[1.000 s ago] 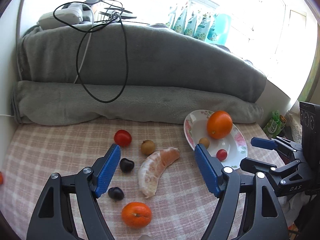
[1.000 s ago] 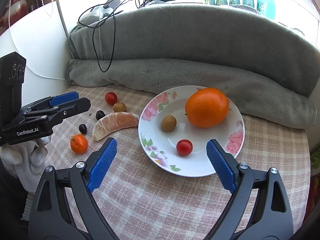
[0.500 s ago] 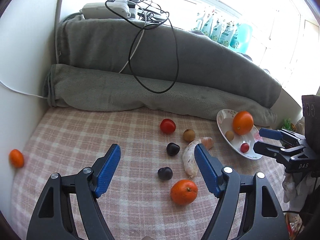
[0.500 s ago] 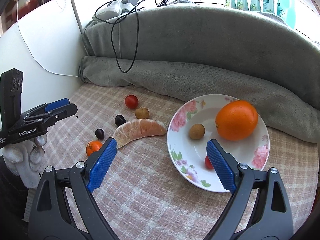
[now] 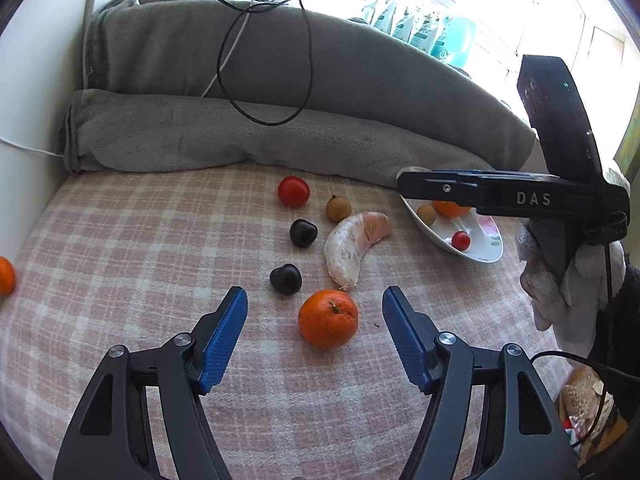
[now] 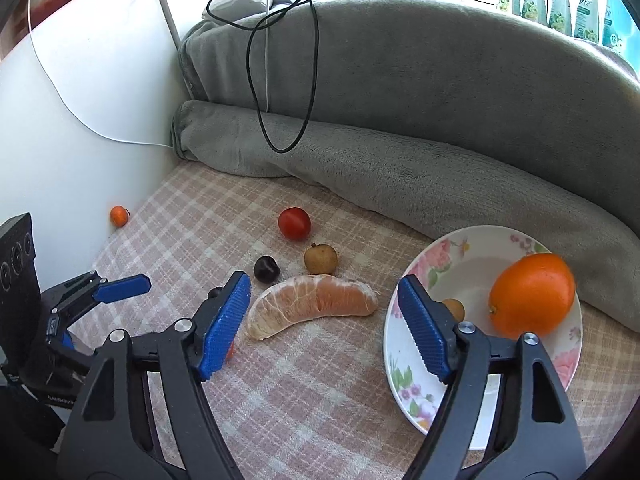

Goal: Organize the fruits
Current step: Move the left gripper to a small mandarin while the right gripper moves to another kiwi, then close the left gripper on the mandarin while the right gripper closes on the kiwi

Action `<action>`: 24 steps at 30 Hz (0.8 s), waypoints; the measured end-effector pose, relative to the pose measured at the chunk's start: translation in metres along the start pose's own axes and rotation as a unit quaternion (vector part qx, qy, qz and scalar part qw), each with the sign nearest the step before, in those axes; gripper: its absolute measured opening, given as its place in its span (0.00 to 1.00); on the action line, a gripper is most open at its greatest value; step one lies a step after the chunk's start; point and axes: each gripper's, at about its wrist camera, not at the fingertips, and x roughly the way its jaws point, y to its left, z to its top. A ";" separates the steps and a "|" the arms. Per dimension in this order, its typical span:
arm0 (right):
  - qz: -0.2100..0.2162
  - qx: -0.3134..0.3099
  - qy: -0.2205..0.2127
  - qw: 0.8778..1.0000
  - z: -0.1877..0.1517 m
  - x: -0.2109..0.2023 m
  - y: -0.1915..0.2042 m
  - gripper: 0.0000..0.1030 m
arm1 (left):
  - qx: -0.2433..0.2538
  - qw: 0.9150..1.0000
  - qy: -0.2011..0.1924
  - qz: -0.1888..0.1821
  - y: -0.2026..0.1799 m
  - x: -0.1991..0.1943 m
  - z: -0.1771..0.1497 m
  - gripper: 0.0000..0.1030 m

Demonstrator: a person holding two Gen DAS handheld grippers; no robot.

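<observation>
- Holding my left claw [image 5: 315, 326] low over the checked cloth [image 5: 120, 240], I have its jaws spread on either side of a small orange [image 5: 328, 318]; they have just been closing in, but the pads do not touch the fruit.
- My right claw [image 6: 324, 324] is spread too, its jaws also just narrowed, with the peeled citrus wedge [image 6: 312, 305] lying on the cloth between and just beyond the pads, untouched.
- Beyond the wedge sit a brown round fruit [image 6: 321, 258], a dark plum [image 6: 267, 269] and a red tomato [image 6: 294, 223], all apart from one another.
- A second dark plum [image 5: 285, 278] lies just beside the small orange in my left view.
- To my right the flowered plate [image 6: 408, 384] holds a big orange [image 6: 532, 295], another brown fruit [image 5: 426, 214] and a small red tomato [image 5: 461, 240].
- One more little orange [image 6: 119, 215] rests far off by the white wall.
- A grey rolled blanket [image 6: 400, 184] runs behind the fruit.
</observation>
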 end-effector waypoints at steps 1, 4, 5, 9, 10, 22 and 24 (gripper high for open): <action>0.001 -0.001 0.006 1.000 0.002 0.004 0.001 0.70 | 0.001 1.000 0.003 -0.002 -0.002 0.001 -0.002 0.65; 0.002 -0.003 0.023 1.000 0.007 0.018 0.003 0.66 | -0.002 1.000 0.011 -0.011 -0.003 0.006 -0.006 0.61; 0.001 -0.005 0.028 1.000 0.009 0.023 0.004 0.65 | -0.002 1.000 0.014 -0.014 -0.004 0.008 -0.007 0.60; -0.004 -0.009 0.047 0.999 0.015 0.041 0.007 0.55 | -0.002 0.999 0.028 -0.019 -0.006 0.017 -0.012 0.54; -0.006 -0.010 0.052 0.999 0.016 0.046 0.007 0.52 | -0.002 0.999 0.030 -0.020 -0.006 0.019 -0.013 0.53; -0.020 -0.018 0.090 0.996 0.027 0.087 0.013 0.42 | -0.002 0.999 0.039 -0.025 -0.003 0.030 -0.013 0.49; -0.025 -0.021 0.095 0.995 0.027 0.092 0.014 0.42 | -0.001 0.999 0.041 -0.026 -0.003 0.033 -0.012 0.48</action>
